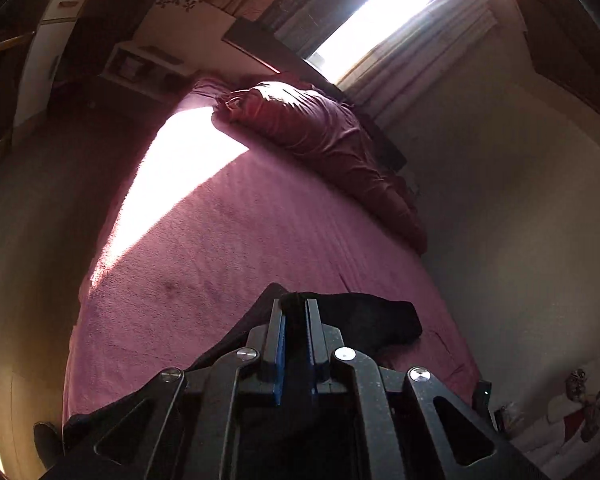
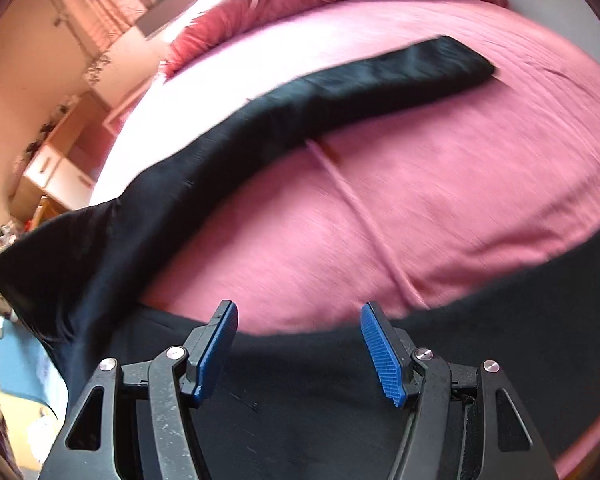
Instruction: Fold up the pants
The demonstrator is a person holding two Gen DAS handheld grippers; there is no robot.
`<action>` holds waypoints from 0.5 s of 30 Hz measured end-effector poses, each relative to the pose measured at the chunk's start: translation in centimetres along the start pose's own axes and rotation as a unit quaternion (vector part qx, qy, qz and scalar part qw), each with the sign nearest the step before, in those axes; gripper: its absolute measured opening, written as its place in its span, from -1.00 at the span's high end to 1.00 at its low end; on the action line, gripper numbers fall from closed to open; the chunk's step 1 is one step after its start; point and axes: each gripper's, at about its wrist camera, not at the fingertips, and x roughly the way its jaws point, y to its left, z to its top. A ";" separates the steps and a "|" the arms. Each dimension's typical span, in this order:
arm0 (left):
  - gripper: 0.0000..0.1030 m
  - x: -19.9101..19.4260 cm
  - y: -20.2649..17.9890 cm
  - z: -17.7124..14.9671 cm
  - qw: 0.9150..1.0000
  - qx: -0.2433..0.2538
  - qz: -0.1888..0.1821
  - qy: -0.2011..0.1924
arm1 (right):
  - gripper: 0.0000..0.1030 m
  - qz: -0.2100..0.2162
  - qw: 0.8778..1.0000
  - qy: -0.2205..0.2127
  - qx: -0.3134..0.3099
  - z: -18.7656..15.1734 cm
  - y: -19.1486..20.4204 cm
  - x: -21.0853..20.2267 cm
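Black pants [image 2: 284, 120] lie on a pink bed cover [image 2: 440, 184]. One leg stretches across the bed to the far right; the other black part [image 2: 300, 392] spreads under my right gripper. My right gripper [image 2: 298, 312] is open and empty, its blue pads [image 2: 380, 352] just above the black cloth. My left gripper [image 1: 296, 304] is shut on a fold of the black pants [image 1: 372, 316], held a little above the bed [image 1: 220, 248]. The lifted corner of the pants shows at the left of the right wrist view [image 2: 40, 264].
A dark red pillow or bundled duvet [image 1: 312, 128] lies at the head of the bed under a bright window [image 1: 372, 16]. A wall [image 1: 520, 220] runs along the bed's right side. Cupboards [image 2: 60, 168] stand beyond the bed's far side. A crease [image 2: 360, 208] crosses the cover.
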 end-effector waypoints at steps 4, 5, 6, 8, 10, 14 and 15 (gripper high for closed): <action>0.86 -5.1 -1.7 -3.3 0.999 0.024 -0.040 0.008 | -0.21 0.034 0.999 0.006 -0.008 2.8 2.0 1.1; 0.86 -5.8 -2.1 -4.3 0.999 0.030 -0.043 0.012 | -0.12 0.047 0.999 0.007 -0.007 3.7 2.5 1.5; 0.86 -6.5 -2.3 -5.3 0.998 0.035 -0.043 0.020 | -0.08 0.059 0.998 0.007 -0.004 4.8 3.1 2.0; 0.86 -7.5 -2.4 -6.7 0.998 0.037 -0.049 0.033 | 0.01 0.077 0.997 0.010 0.004 6.7 4.1 2.9; 0.86 -8.0 -2.5 -7.9 0.997 0.041 -0.047 0.041 | 0.09 0.084 0.996 0.009 0.013 8.8 5.2 3.9; 0.86 -8.3 -2.2 -9.5 0.996 0.040 -0.052 0.058 | 0.10 0.095 0.995 0.013 0.038 13.5 7.3 6.6; 0.86 -8.3 -2.2 -9.9 0.996 0.039 -0.055 0.061 | 0.10 0.094 0.995 0.016 0.042 14.4 7.7 7.2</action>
